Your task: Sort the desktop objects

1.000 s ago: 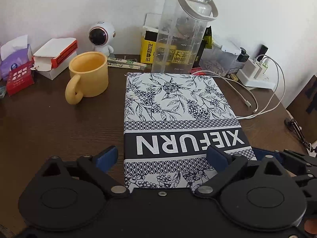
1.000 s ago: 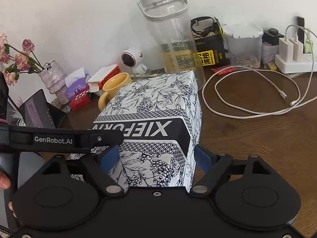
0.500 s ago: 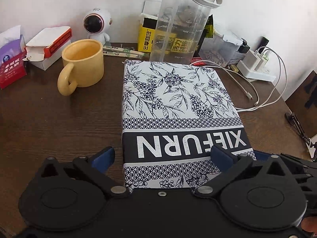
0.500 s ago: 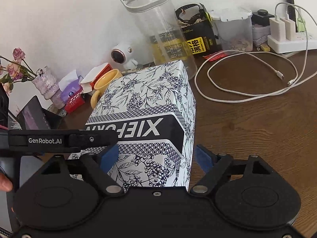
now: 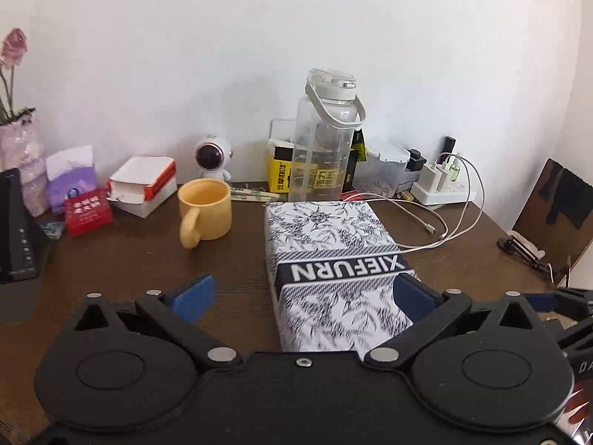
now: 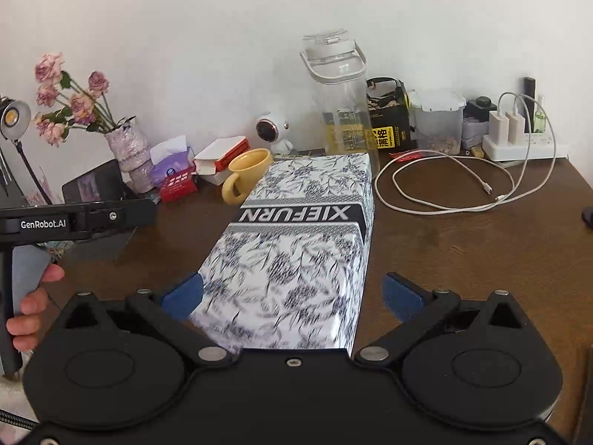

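Two tools are framing the box (image 6: 296,244), lying flat on the counter (image 6: 463,259) with its long axis running away from them. Both are gaping wide; the right tool (image 6: 292,294) is straddling it squarely, the left tool (image 5: 304,293) sitting off-centre.

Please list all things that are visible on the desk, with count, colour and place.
patterned box: 1, white and navy, desk centre
mug: 1, yellow, left of box
water jug: 1, clear, behind box
astronaut figure: 1, white, back wall
cables: white, right of box
power strip: 1, white, back right
vase of roses: 1, pink, back left
left gripper: open
right gripper: open, astride box
hand: 1, on left gripper's handle
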`<state>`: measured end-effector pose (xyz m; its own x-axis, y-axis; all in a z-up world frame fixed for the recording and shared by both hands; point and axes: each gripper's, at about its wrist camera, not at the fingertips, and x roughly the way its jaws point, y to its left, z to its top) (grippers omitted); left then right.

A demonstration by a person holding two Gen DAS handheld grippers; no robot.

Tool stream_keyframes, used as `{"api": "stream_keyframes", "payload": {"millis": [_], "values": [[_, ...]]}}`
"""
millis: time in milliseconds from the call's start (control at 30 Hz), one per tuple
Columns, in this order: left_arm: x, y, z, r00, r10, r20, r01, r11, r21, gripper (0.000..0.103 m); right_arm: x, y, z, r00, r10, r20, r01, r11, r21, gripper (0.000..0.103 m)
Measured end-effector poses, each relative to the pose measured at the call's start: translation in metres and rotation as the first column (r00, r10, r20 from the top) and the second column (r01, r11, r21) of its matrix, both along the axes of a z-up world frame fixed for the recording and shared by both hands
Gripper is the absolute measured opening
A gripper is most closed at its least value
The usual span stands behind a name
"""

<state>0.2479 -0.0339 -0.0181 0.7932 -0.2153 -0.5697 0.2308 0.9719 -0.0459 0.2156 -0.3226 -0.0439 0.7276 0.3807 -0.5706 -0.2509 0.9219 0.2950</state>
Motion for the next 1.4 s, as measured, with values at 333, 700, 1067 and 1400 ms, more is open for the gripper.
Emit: {"api": "stream_keyframes", "payload": {"millis": [333, 700, 1067, 1400], "values": [[-0.176, 0.010, 0.005, 0.984, 0.114, -0.136, -0.114, 0.993, 0.007, 0.103, -0.159, 0.028, 0.025, 0.998, 0.032, -0.054, -0.037, 0.995, -0.092, 0.103], [-0.261, 0.035, 0.018, 0.970, 0.196, -0.143, -0.188, 0.980, 0.064, 0.103, -0.212, 0.054, 0.032, 0.995, 0.010, -0.102, -0.021, 0.994, -0.106, 0.103], [-0.286, 0.063, 0.025, 0.971, 0.184, -0.149, -0.170, 0.980, 0.106, 0.103, -0.245, 0.080, 0.032, 0.988, -0.021, -0.150, 0.005, 0.995, -0.103, 0.103], [-0.293, 0.065, 0.024, 0.971, 0.176, -0.163, -0.164, 0.983, 0.082, 0.103, -0.250, 0.090, 0.028, 0.988, -0.015, -0.156, -0.002, 0.994, -0.110, 0.103]]}}
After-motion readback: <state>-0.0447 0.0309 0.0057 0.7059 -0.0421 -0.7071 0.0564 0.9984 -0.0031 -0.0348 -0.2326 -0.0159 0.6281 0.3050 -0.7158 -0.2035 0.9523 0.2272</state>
